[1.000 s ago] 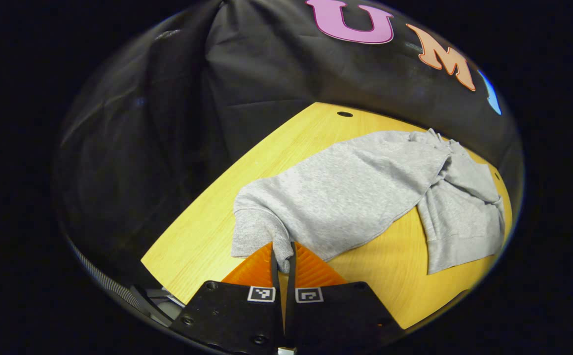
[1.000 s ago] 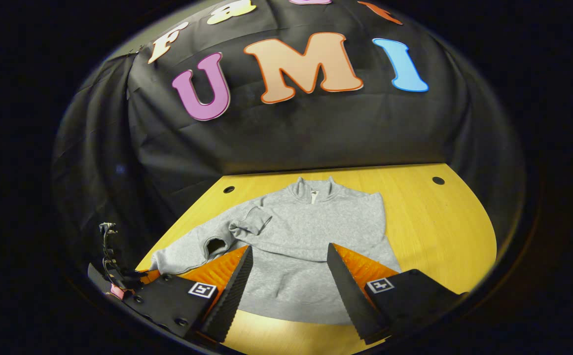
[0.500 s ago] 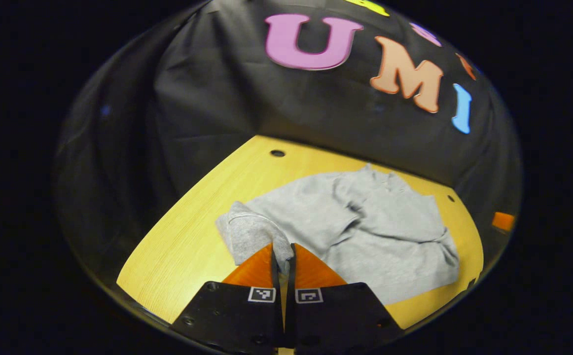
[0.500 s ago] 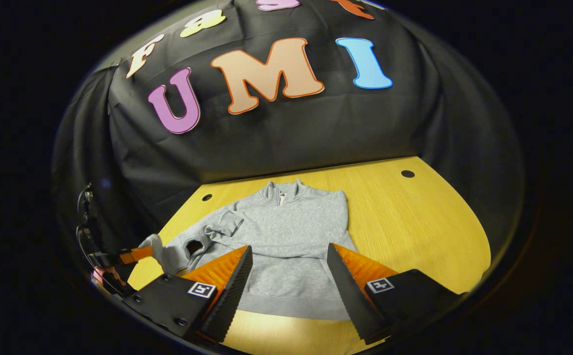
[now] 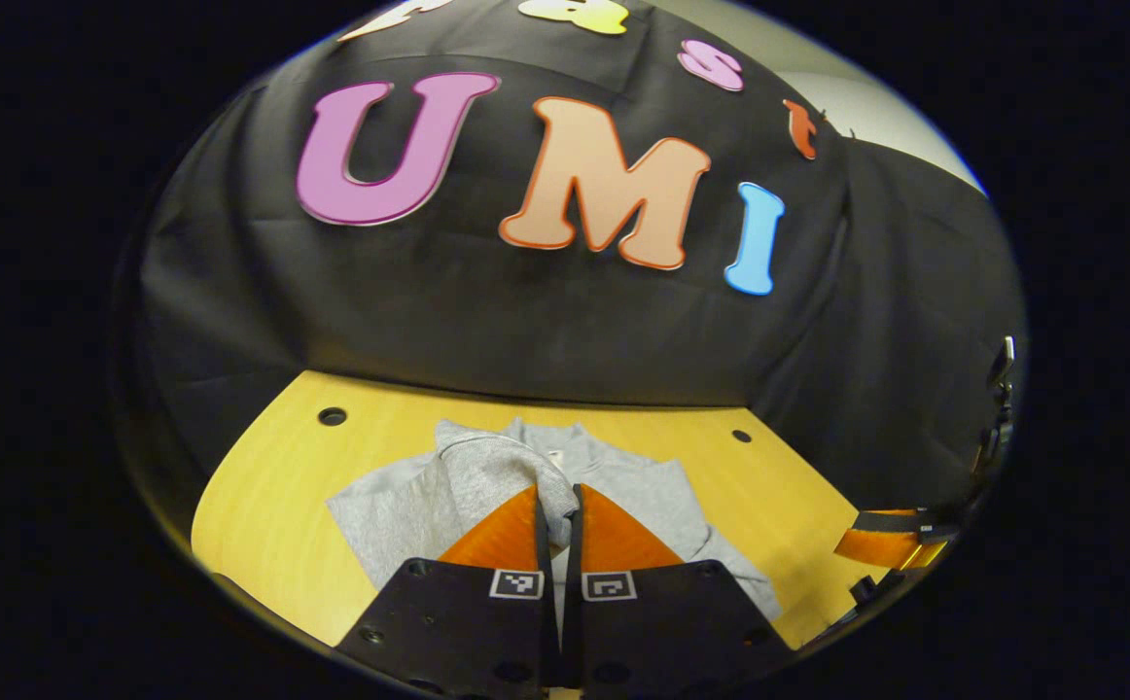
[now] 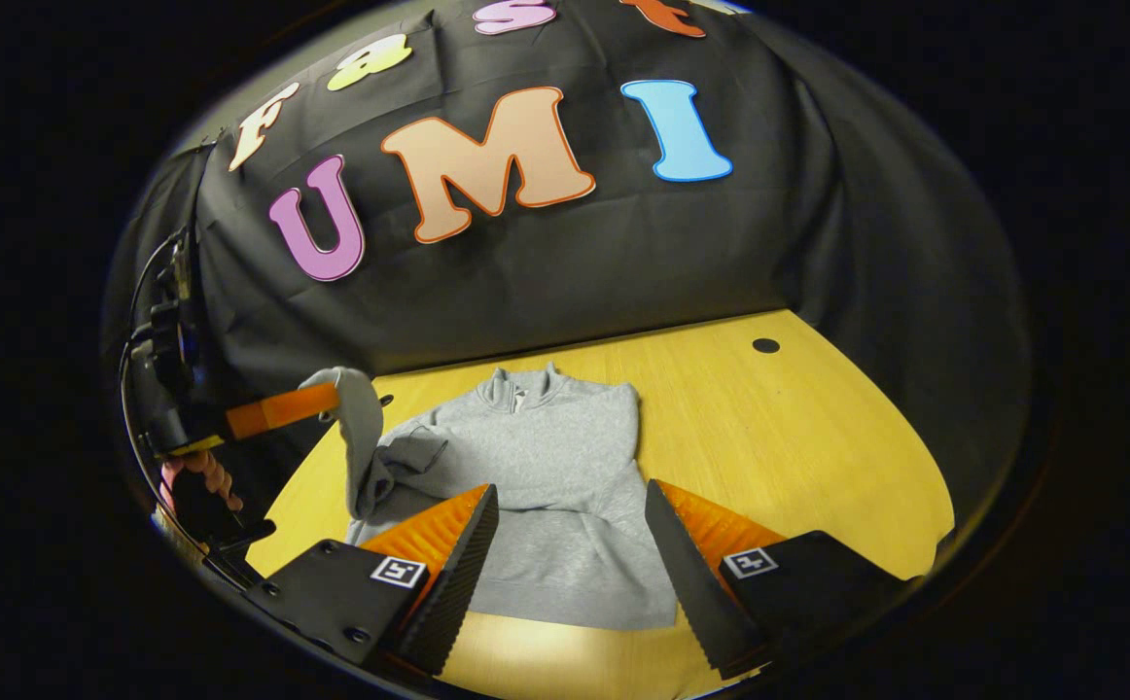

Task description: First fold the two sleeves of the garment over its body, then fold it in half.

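One grey sweatshirt (image 6: 555,486) with zip collar, flat on the wooden table (image 6: 818,457), collar toward the booth wall, hem toward right gripper (image 6: 570,544). Heathered knit, ribbed hem. Far-side sleeve looks already laid across the chest, cuff (image 6: 419,452) showing; not fully clear from this angle.

Left gripper (image 5: 559,510) clenched on the other sleeve (image 5: 487,472), fabric pinched between both orange fingers, raised off the table and draping down just ahead of the tips. Same grasp visible in right gripper view: sleeve hanging from orange finger (image 6: 283,410), holder's hand (image 6: 200,481) below.

Right gripper released, fingers spread wide, hovering over the hem, sweatshirt body between and ahead of the pads (image 6: 453,574), touching nothing.

Count: one garment, two grippers, three table holes seen.
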